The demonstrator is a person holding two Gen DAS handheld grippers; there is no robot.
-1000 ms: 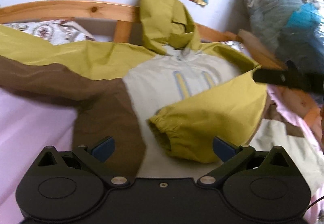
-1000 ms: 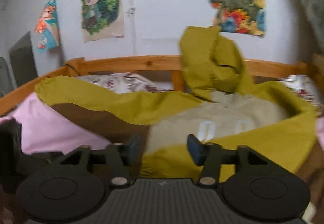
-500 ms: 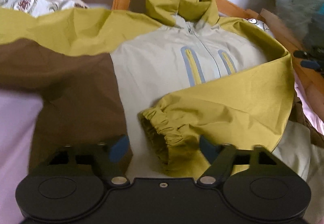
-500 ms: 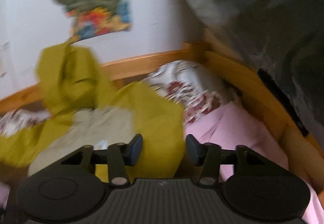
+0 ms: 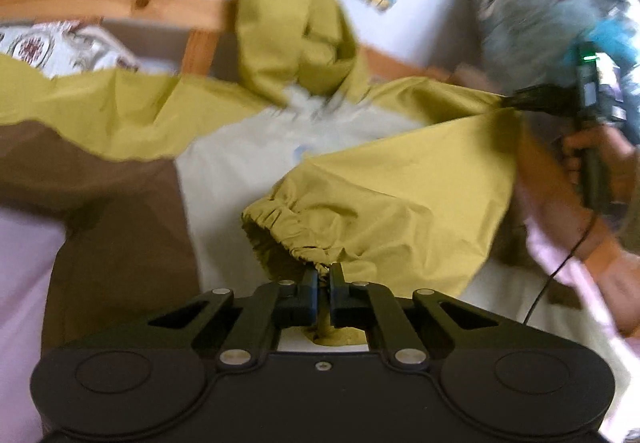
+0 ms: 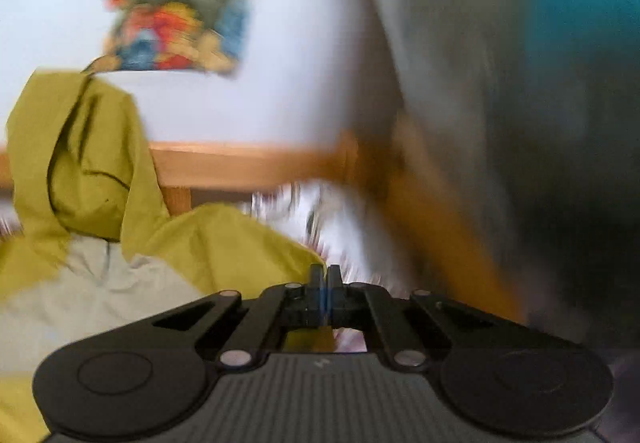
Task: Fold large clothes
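At the bottom centre of my left view, my left gripper [image 5: 324,275] has its jaws clamped on the elastic cuff [image 5: 288,219] of the yellow-green sleeve [image 5: 400,195], a pinch of fabric showing between them. Low in the right view, my right gripper [image 6: 325,277] has its jaws pressed together at the sleeve's shoulder edge [image 6: 256,247]; I judge cloth is caught there, though blur keeps me from being sure. The jacket [image 5: 240,171] lies face up on the bed [image 5: 24,235], filling mid-frame, its hood [image 5: 288,27] propped against the wooden headboard [image 5: 120,3] at the upper centre. To fold this sleeve well, I should keep both pinches firm, hold the sleeve taut between them, carry it across the pale chest panel, and lay it flat before letting go.
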